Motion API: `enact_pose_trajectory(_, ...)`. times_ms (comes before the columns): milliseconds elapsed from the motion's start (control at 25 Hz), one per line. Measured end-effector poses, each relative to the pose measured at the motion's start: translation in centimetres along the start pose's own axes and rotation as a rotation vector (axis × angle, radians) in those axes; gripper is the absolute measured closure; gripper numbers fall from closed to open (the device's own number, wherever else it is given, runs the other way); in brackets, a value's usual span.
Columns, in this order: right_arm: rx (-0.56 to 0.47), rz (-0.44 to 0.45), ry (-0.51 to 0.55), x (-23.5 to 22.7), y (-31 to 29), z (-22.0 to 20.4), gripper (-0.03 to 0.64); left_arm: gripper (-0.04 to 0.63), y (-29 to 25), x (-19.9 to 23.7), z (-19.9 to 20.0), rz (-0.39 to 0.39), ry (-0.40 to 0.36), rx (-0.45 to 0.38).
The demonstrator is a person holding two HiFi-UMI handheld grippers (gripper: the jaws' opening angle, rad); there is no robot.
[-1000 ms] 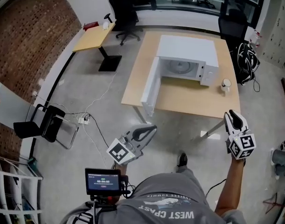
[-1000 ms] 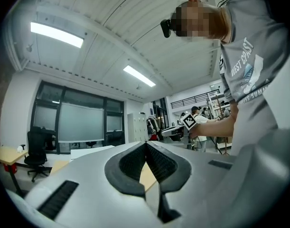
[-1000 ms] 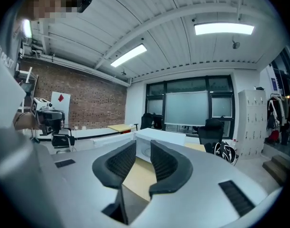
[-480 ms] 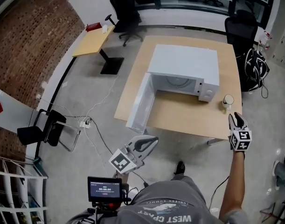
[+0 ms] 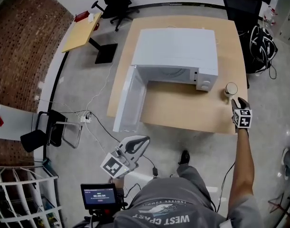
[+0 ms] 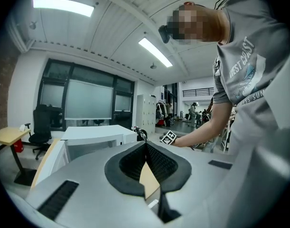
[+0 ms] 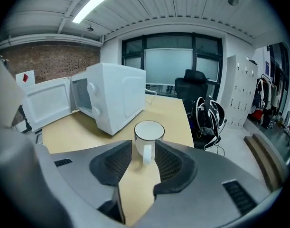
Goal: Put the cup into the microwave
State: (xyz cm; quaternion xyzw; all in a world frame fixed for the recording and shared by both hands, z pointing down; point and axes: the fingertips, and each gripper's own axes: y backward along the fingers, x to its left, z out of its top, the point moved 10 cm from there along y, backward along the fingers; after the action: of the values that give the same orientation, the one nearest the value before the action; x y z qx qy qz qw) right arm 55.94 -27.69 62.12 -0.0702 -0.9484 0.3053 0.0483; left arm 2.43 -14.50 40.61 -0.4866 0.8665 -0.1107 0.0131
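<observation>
The cup (image 5: 230, 89) stands upright on the worktop (image 5: 182, 109), with its mouth facing up. It is near the right edge, just beside the front right corner of the microwave (image 5: 175, 51). The microwave door (image 5: 128, 99) hangs wide open on the left side, so the way in is free.

The right hand-held gripper (image 5: 239, 101) is the near one. It is right next to the cup, on the side closest to the person. In the right gripper view, the cup (image 7: 148, 136) sits straight ahead of the right hand-held gripper (image 7: 144, 147), just past the jaw tips. The cup's handle (image 7: 146, 153) points back at the gap between the jaws. The jaws have just been opening and now stand wide apart. Only the handle pokes in between the tips, and the pads do not press on anything. The cup is not held yet.

The left hand-held gripper (image 5: 144, 139) is low, off the near edge of the worktop and close to the person's body. It is well apart from the cup. In the left gripper view, the left hand-held gripper (image 6: 145, 144) has its jaws pressed together with nothing in them.

I think the next move belongs to the right hand. It needs to slide forward a bit so the cup's round body comes between the pads, then squeeze. After that the cup must go left, across the worktop (image 7: 171, 112), to the open front of the microwave (image 7: 117, 101).
</observation>
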Motion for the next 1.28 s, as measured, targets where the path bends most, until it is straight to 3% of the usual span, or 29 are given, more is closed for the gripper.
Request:
enact_pose_trajectory(400,0.1,0.019,0.016,-1.4,-5.9,-3.1,0.458,0.575,-2.4,0.9,-0.6,0.024,0.017,0.065)
enact_pose_trajectory(520,0.09,0.018,0.031,-1.3,-6.3,-3.2,0.526,0.574,-2.9,0.6,-0.7,0.025,0.019,0.074)
enact_pose_trajectory(600,0.078,0.009,0.014,-1.4,-6.4,-3.2,0.535,0.574,-3.2,0.5,-0.8,0.024,0.02,0.08)
enact_pose_trajectory(1280,0.005,0.031,-0.03,2.5,-2.4,-4.0,0.543,0.574,-0.5,-1.1,-0.7,0.026,0.003,0.06)
